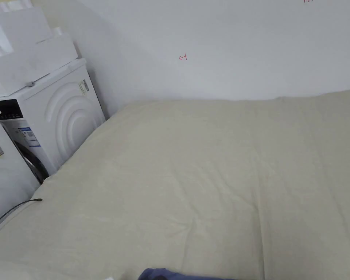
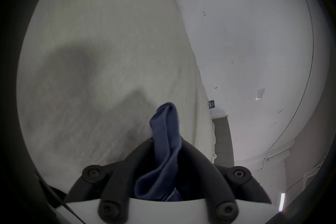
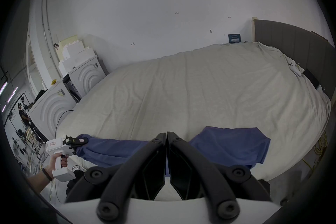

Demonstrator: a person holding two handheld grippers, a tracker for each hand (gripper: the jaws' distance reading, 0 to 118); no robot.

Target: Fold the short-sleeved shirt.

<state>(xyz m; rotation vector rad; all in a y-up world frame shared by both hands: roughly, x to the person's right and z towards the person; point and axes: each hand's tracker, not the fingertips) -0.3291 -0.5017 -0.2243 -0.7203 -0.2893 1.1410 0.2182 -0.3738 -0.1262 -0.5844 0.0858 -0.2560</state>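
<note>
**Shirt stretched along the near edge of the bed, both tongs pinching it**

You are working over a wide bed (image 3: 181,86) covered in a cream sheet, pushed against a white wall, with washing machines (image 3: 87,75) standing at its left end. That broad flat sheet gives you room to lay the garment out before any fold.

The blue short-sleeved shirt (image 3: 231,146) lies along the bed's near edge, right in front of you. In the right gripper view it runs as a band from the left tongs across to a wider panel spread on the sheet at the right. It looks held this way so you can pull it taut and flat; no fold seems made yet.

Your left tongs (image 2: 167,140) are clamped on a bunched corner of the shirt: in the left gripper view, blue cloth rises in a roll between the two jaws and pokes out past their tips.

Your right tongs (image 3: 166,134) have their jaws brought together with no gap at the tips. Blue cloth shows in the slit lower down, so they appear to pinch the shirt's edge.
</note>
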